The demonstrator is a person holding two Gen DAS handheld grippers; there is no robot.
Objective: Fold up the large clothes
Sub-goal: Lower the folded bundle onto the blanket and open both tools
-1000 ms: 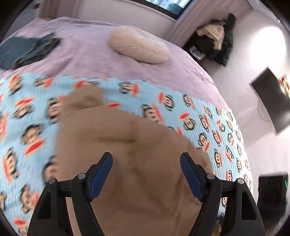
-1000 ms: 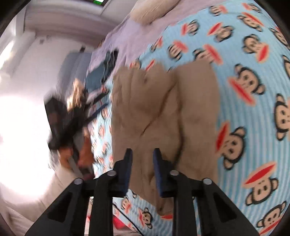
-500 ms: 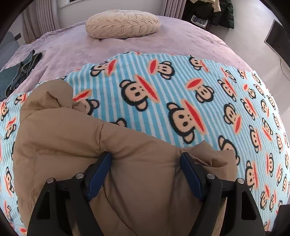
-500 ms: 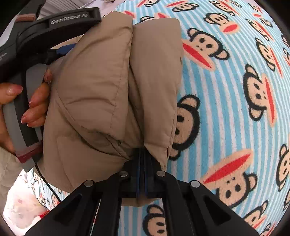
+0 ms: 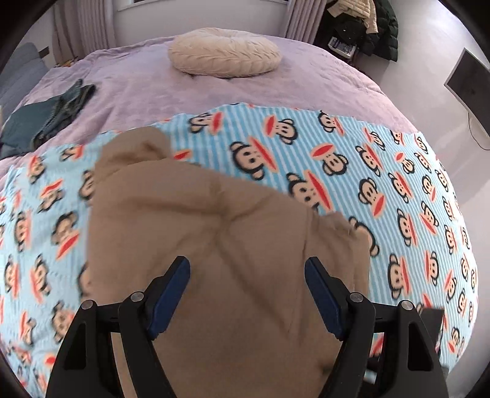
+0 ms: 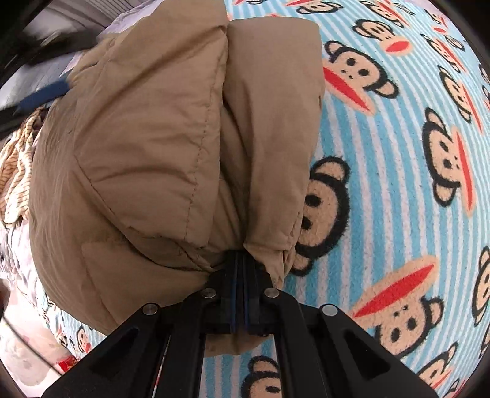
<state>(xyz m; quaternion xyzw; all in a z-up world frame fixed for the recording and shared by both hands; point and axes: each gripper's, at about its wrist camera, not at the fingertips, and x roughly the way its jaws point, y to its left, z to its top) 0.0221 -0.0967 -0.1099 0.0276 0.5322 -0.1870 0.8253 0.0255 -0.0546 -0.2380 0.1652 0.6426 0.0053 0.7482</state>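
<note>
A tan puffy jacket (image 5: 214,229) lies folded in a thick bundle on the blue monkey-print blanket (image 5: 367,171). My left gripper (image 5: 246,290) hangs over its near part, jaws wide apart, with the fabric below them and no pad pressing on it. In the right wrist view the jacket (image 6: 153,137) fills the left half, and my right gripper (image 6: 240,263) is shut on its puckered near edge, just above the blanket (image 6: 382,183). A blue finger of the left gripper (image 6: 46,95) shows at the jacket's far left side.
The blanket covers a bed with a purple cover (image 5: 137,91). A round cream pillow (image 5: 225,59) lies at the back, and dark folded clothes (image 5: 46,119) at the left. A heap of coats (image 5: 367,27) and a monitor (image 5: 468,85) stand beyond the bed. Striped cloth (image 6: 18,159) shows at the left.
The right gripper came down onto the jacket and closed on its edge. The left gripper swung over the jacket, dipped close to it and has drawn back, jaws unchanged.
</note>
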